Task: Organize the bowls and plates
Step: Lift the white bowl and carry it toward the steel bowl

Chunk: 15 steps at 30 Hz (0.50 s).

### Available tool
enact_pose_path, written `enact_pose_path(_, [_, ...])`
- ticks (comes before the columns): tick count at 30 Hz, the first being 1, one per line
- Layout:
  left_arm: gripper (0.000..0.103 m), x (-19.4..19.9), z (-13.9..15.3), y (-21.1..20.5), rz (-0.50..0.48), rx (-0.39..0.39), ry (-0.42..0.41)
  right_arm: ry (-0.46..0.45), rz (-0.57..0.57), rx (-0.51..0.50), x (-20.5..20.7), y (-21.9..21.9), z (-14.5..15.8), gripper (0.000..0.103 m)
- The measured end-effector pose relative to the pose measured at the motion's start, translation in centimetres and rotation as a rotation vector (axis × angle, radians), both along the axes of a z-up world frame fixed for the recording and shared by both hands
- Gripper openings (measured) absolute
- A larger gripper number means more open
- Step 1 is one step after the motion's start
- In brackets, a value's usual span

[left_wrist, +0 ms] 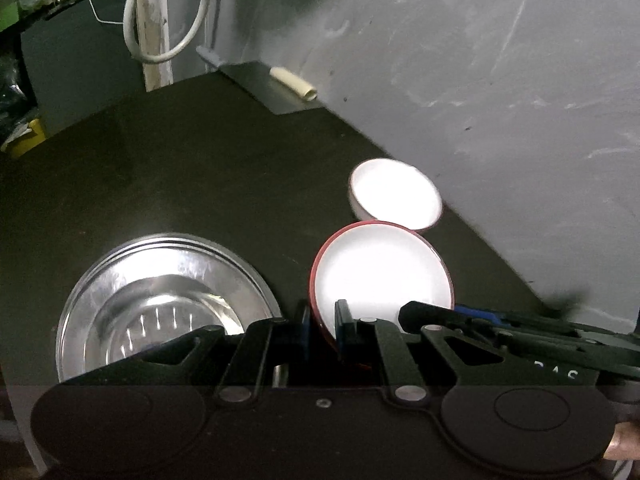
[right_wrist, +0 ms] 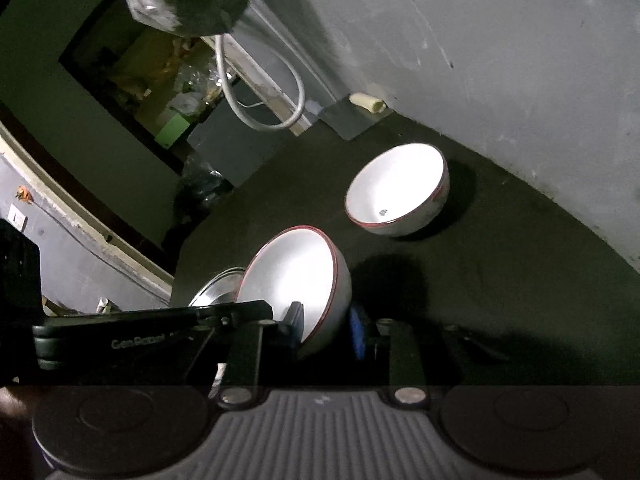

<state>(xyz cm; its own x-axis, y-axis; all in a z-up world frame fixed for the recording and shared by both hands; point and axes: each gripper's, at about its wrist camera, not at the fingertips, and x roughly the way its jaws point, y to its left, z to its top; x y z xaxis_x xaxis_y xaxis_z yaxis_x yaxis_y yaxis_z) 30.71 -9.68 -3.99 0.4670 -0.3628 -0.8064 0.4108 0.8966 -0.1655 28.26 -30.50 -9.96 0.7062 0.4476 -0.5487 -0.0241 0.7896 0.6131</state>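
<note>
Currently the left tool (left_wrist: 321, 330) is clenched on the near rim of the red-rimmed bowl (left_wrist: 380, 268), one blue pad inside the wall and one outside, in the left wrist view. The right tool (right_wrist: 326, 330) stands astride the same bowl's wall (right_wrist: 296, 280) in the right wrist view: its inner finger lies against the white interior, while the blue outer pad (right_wrist: 357, 336) sits beside the grey outer wall; whether that pad presses cannot be told, so its grip is undetermined. Only the right wrist view shows the bowl's outer wall and its strong tilt, with the opening turned up and to the left of the tool. Ahead of both tools, further along the dark tabletop (left_wrist: 200, 168) and close to the grey wall (left_wrist: 480, 80), stands a second white bowl (right_wrist: 396, 190); the right wrist view resolves its red rim line and a small mark in its bottom, whereas the left wrist view gives it only as an overexposed white disc (left_wrist: 394, 194), just beyond the held bowl. The steel plate (left_wrist: 160, 296) lies flat to the left of the left tool, fully shown there; the right wrist view shows only a sliver of its edge (right_wrist: 218, 284) behind the tilted bowl. The left tool's black body (right_wrist: 152, 320) crosses the right wrist view at lower left.
</note>
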Motion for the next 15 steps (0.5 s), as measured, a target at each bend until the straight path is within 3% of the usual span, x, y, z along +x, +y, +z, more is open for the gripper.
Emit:
enact_pose_path(7, [0.012,-4.2,1.6,2.5,0.018,-0.092,-0.055,-0.031,0.028,-0.062,-3.8,2.0,2.8,0.028])
enact_pose_path(15, [0.012,-7.9,1.4,5.4,0.078,-0.184,-0.071,-0.008,0.066,-0.130,-7.2,4.5,4.1,0.028])
